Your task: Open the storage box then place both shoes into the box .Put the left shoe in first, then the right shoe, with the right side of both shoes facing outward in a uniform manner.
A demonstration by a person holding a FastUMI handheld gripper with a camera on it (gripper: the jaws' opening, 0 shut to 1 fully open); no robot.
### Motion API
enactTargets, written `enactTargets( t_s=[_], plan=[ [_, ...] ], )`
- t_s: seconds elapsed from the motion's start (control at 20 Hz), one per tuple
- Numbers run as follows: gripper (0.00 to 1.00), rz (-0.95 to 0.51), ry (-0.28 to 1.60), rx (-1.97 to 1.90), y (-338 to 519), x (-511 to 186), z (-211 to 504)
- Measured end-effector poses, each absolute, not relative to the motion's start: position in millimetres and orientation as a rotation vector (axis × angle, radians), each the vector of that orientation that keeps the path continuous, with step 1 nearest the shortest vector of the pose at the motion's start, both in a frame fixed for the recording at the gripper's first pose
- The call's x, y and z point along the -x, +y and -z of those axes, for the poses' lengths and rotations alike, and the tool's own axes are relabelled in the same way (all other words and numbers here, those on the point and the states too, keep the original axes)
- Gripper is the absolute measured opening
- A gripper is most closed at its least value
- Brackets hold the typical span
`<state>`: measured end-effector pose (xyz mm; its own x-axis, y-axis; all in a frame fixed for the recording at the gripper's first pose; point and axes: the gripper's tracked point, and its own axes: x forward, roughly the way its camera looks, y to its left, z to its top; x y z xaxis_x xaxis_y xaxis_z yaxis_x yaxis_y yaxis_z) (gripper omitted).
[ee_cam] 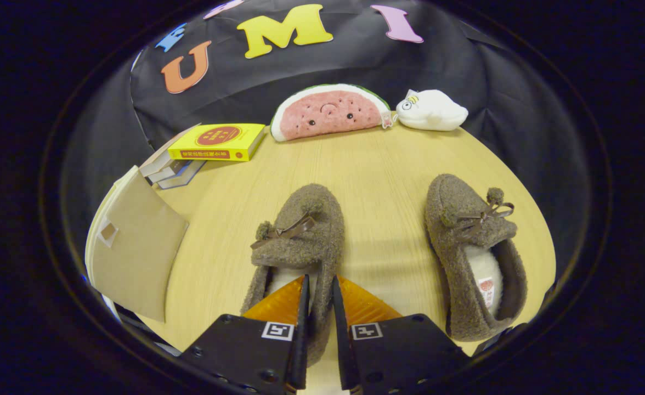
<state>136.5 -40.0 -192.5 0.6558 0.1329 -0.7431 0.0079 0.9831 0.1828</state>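
The gripper (319, 286) is pinching the side wall of a fuzzy brown shoe (300, 230), its two fingers (303, 307) pressing close together on the rim, one inside the opening and one outside. This shoe is lying on the wooden table (377, 159), toe pointing away from the fingers. The other shoe (468, 241) is sitting well off to the right of the fingers, apart from the first. The cardboard box (136, 252) is standing to the left of the fingers. Far beyond them, a yellow book (218, 141), a watermelon plush (328, 112) and a white plush (432, 109) are resting near the wall.
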Motion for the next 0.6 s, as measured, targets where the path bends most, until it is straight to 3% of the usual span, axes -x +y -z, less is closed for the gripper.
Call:
enactTargets(
  t_s=[0.05,0.1,0.6],
  plan=[
    [0.24,-0.052,0.848,-0.198,-47.8,-143.2,184.7],
    [0.00,-0.060,0.858,-0.230,-44.1,-136.9,192.3],
    [0.00,-0.098,0.871,-0.505,-17.3,-116.9,178.7]
  ],
)
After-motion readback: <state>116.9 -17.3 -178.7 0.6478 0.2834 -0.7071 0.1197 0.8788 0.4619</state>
